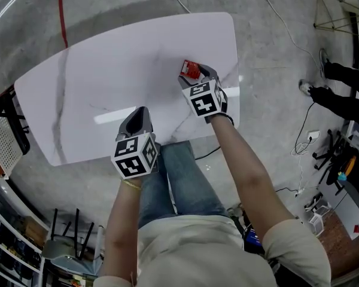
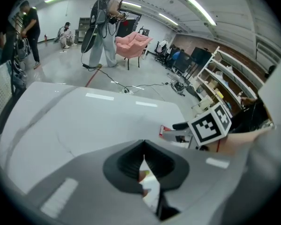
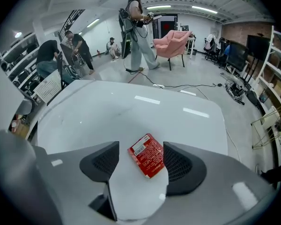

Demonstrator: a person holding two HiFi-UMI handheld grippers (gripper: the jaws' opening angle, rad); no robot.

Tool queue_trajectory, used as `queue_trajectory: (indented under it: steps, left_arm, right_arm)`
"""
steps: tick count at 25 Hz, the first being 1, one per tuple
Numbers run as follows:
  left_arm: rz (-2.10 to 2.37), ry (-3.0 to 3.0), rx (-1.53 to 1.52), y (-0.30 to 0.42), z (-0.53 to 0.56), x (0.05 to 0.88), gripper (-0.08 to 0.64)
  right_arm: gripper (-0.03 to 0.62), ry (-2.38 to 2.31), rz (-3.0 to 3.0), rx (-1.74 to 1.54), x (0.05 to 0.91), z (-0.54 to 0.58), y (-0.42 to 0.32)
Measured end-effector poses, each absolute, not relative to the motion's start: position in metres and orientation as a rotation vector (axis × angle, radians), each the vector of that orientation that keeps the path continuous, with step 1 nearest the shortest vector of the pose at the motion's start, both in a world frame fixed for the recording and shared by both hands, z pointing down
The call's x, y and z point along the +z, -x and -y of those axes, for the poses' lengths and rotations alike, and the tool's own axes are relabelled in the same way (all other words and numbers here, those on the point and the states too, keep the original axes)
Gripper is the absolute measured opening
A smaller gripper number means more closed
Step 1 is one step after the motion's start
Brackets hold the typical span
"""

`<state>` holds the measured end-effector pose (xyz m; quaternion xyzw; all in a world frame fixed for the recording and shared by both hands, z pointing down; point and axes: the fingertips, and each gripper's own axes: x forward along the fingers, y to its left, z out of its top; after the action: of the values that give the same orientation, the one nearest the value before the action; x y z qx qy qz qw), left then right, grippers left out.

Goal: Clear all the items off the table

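I count one item on the table: a single red packet, lying flat toward the right end. It carries one white barcode label at a corner. The rest of its print is too small for me to read.

I have two grippers in view, each with one black-and-white marker cube. The right gripper points down at the packet with its jaws wide apart. The packet sits between them, nearer the right-hand pad, and is not squeezed. The left gripper is over the table's near edge with its jaws pressed together. A pale sliver shows in the slit; I cannot tell what it is.
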<state>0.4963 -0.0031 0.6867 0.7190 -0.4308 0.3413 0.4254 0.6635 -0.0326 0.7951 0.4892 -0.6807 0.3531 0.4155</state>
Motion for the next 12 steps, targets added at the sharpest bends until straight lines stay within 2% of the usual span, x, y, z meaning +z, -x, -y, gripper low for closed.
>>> queue_trajectory:
  steps: [12]
  left_arm:
    - [1.068, -1.774, 0.857, -0.492, 0.007, 0.698, 0.009]
  right_arm:
    - [0.305, -1.183, 1.662, 0.889, 0.824, 0.036, -0.667]
